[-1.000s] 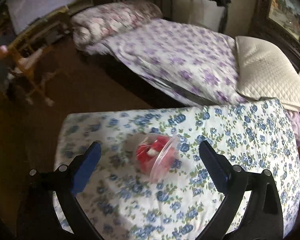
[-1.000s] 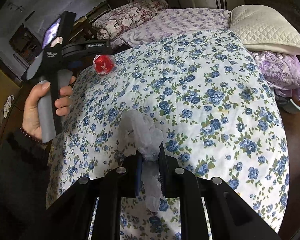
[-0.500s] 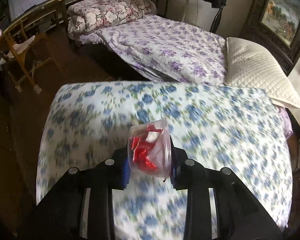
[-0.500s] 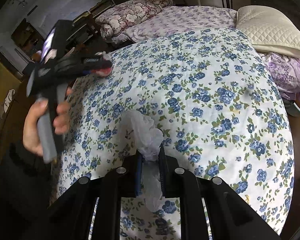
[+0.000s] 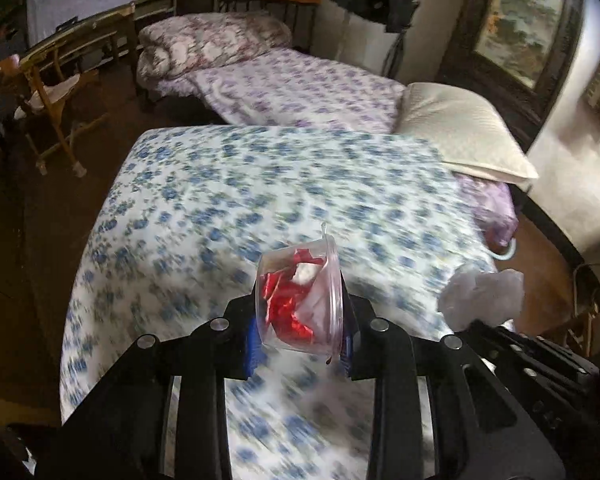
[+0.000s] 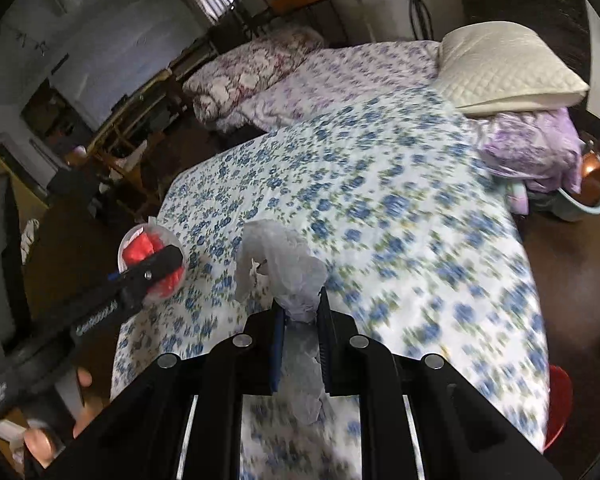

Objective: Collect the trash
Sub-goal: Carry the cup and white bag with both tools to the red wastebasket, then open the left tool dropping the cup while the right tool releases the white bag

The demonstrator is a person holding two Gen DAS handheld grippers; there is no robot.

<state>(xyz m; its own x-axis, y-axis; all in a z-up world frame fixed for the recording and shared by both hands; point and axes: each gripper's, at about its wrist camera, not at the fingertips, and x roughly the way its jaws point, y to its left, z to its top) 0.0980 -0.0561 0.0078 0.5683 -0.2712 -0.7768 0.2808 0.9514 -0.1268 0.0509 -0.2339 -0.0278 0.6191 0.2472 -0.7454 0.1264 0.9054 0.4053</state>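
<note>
The left tool (image 5: 300, 336) is closed on a clear plastic cup (image 5: 300, 296), pinched across its sides and held tipped on its side above the bed (image 5: 260, 184). Crumpled red and white wrappers (image 5: 288, 304) are packed inside the cup. The cup is judged to be very light and thin-walled, likely to buckle or crack if squeezed hard, and smooth enough to slip; a hold low on the body, below the stiffer rim, looks safest, and the open mouth should be kept upward so that nothing spills.

The right tool (image 6: 300, 316) is closed on a crumpled white plastic bag (image 6: 280, 264), gripped at a bunched neck with loose folds above and below. The bag is judged soft, almost weightless and easily torn.

Both pieces are held over the near edge of the bed, which is covered by a blue-flowered quilt. A cream pillow (image 5: 460, 132) lies at the far right corner.
</note>
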